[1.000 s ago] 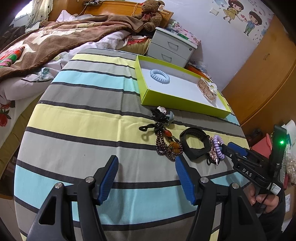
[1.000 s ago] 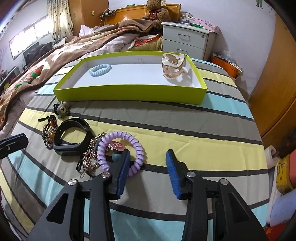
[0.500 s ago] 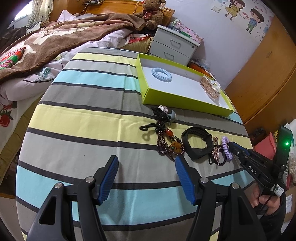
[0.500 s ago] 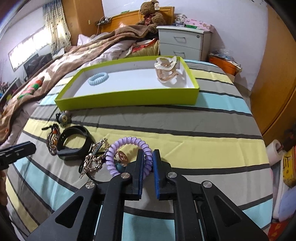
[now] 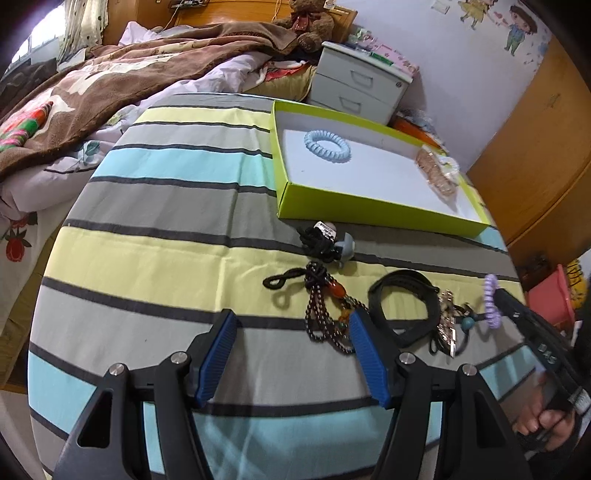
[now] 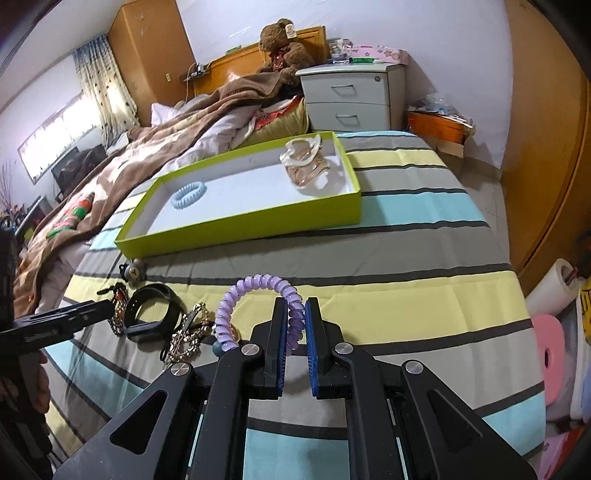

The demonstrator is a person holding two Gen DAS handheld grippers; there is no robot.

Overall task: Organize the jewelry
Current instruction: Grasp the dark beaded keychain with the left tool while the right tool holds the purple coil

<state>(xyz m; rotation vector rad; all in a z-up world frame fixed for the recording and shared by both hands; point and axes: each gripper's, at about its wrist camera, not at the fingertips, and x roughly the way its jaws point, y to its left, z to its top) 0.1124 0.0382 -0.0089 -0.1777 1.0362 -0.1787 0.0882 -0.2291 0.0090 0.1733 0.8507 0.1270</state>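
Jaws: right gripper [image 6: 294, 326] clenched on purple coil tie [image 6: 255, 306] — green tray [image 6: 236, 229] straight ahead; left gripper [image 5: 291, 354] released, idle.

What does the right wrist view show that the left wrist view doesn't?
Right wrist only: the right tongs shut on the purple coil hair tie, pads gripping its coil, and a paper roll at the right edge. Left wrist only: the left tongs open, holding nothing, and wall cartoon stickers. Both: green tray, blue coil hair tie, black band.
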